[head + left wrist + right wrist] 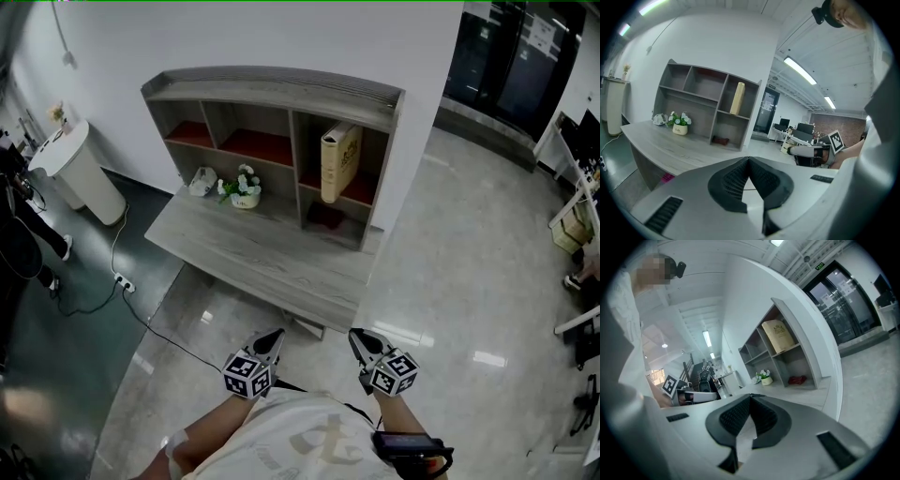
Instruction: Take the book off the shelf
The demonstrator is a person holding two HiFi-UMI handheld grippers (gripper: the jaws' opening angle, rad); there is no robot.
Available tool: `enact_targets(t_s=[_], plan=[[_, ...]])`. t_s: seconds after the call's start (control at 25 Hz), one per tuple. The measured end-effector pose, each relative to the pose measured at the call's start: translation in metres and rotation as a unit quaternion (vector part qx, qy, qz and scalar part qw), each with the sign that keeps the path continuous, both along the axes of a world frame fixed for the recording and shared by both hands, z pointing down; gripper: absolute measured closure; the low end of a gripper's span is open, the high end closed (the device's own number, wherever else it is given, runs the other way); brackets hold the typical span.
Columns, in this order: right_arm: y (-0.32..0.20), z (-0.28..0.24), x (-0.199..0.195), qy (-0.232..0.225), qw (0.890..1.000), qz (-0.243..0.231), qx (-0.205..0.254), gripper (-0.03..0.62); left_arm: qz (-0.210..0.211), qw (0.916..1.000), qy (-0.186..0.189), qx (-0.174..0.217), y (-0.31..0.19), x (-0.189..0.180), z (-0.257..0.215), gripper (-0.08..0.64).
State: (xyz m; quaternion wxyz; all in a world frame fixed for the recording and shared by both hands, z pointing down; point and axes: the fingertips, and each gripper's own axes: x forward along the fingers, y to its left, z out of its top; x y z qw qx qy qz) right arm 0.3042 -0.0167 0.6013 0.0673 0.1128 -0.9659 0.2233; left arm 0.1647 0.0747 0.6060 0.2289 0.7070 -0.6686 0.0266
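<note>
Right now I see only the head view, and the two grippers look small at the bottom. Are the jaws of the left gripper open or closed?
Observer: Closed. In the left gripper view, the left gripper has its jaws together at the tips, with nothing between them.
Operator: And the right gripper?
Observer: Also closed and empty, as its own view shows.
Operator: Below the book I see only a dark patch.
Observer: It is a small red thing lying in the compartment under the book.
</note>
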Motion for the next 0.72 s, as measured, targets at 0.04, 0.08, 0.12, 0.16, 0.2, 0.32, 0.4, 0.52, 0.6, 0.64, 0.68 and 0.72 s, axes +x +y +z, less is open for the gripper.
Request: enact_targets(t_s=[0.04,0.08,0.12,0.16,0.2,0.32,0.4,0.52,0.6,0.64,0.68,0.72], plan=[[-0.004,0.0,-0.005,0.0,1.0,0.001,0.001,0.588,0.001,1.0,0.001,0.002,-0.006,-0.006,0.0,0.558],[-0.008,-0.001,-0.01,0.0,1.0,0.003,0.002,0.588,0.004,1.0,0.001,0.005,-0.012,-0.013,-0.001,0.558],[-0.013,-0.001,-0.016,0.0,1.0,0.006,0.004,0.588,0.008,0.9999,0.001,0.008,-0.018,-0.02,-0.002,0.558],[-0.018,-0.002,-0.022,0.0,1.0,0.009,0.006,0.588,0.012,0.9999,0.001,0.011,-0.024,-0.027,-0.003,0.558],[-0.023,-0.003,-0.028,0.0,1.0,0.014,0.009,0.588,0.017,0.9998,0.0,0.014,-0.03,-0.034,-0.004,0.558],[-0.041,-0.007,-0.051,-0.001,0.999,0.029,0.014,0.588,0.029,0.9994,-0.003,0.017,-0.046,-0.061,-0.005,0.558],[-0.05,-0.008,-0.062,0.001,0.999,0.042,0.015,0.588,0.035,0.9992,0.0,0.018,-0.057,-0.078,-0.005,0.558],[-0.067,-0.011,-0.076,0.004,0.998,0.063,0.02,0.588,0.044,0.9987,0.006,0.023,-0.077,-0.103,-0.004,0.558],[-0.075,-0.012,-0.084,0.009,0.997,0.076,0.022,0.588,0.053,0.9983,0.01,0.023,-0.089,-0.117,-0.003,0.558],[-0.078,-0.013,-0.088,0.013,0.996,0.081,0.024,0.588,0.06,0.9979,0.011,0.022,-0.095,-0.123,-0.002,0.558],[-0.081,-0.014,-0.092,0.017,0.996,0.087,0.026,0.588,0.068,0.9973,0.012,0.022,-0.1,-0.128,-0.002,0.558],[-0.085,-0.015,-0.097,0.019,0.995,0.093,0.027,0.588,0.077,0.9967,0.013,0.022,-0.105,-0.133,-0.002,0.558]])
